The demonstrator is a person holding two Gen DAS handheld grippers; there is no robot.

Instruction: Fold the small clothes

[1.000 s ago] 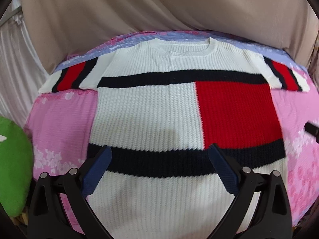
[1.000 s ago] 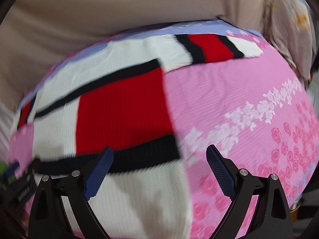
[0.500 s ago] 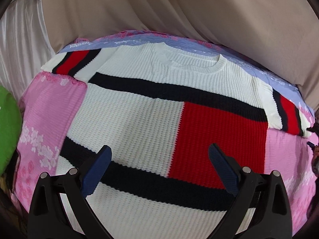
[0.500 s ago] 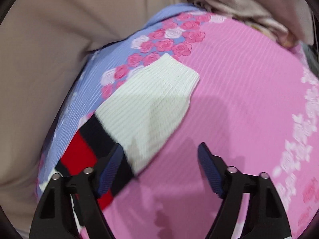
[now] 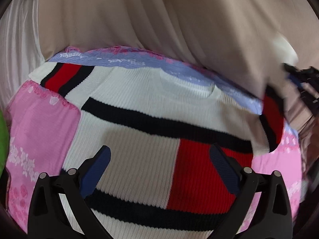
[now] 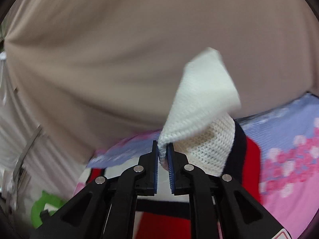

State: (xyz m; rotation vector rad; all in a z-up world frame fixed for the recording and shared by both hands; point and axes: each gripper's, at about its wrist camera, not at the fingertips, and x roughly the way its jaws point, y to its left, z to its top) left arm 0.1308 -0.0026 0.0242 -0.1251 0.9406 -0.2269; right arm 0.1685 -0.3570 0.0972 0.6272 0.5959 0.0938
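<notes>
We note right gripper (image 6: 163,155) clenched on the sweater's (image 5: 143,159) lifted right-edge sleeve cuff (image 6: 199,103), body apparently leftward; left gripper (image 5: 159,171) released.

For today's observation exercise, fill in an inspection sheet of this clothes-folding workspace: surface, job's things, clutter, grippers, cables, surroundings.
Surface: pink floral bedspread with a lilac-blue band along the far edge.
Job's things: white knit sweater with navy stripes and a red block, lying flat front up; its right sleeve cuff is lifted off the surface.
Clutter: green object at the left edge, too blurred to name.
Grippers: left gripper open above the sweater body, holding nothing; right gripper shut on the cuff's edge.
Cables: nothing seen.
Surroundings: beige curtain behind the bed, pale pleated fabric to the left.
</notes>
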